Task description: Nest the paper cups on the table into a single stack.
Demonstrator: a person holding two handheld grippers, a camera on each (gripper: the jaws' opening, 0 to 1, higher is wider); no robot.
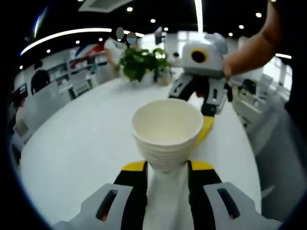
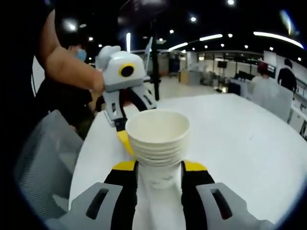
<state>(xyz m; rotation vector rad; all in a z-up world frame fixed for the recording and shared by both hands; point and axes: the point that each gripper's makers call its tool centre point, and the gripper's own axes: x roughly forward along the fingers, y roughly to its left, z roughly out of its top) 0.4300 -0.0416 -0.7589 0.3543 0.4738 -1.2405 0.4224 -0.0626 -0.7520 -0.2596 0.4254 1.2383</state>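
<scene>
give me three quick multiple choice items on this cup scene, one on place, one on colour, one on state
1. Where does the potted plant stand?
A. on the far side of the white table
B. on a chair
C. inside the cups

2. What colour are the tips of the gripper fingers?
A. red
B. yellow
C. blue

3. How are the paper cups?
A. scattered singly
B. crushed flat
C. nested in one stack, held from both sides

Answers: 1 A, the potted plant sits on the white table beyond the cups. 2 B, the fingers end in yellow. 3 C, stacked rims show on the paper cups, with the left gripper and right gripper closed on them.
</scene>
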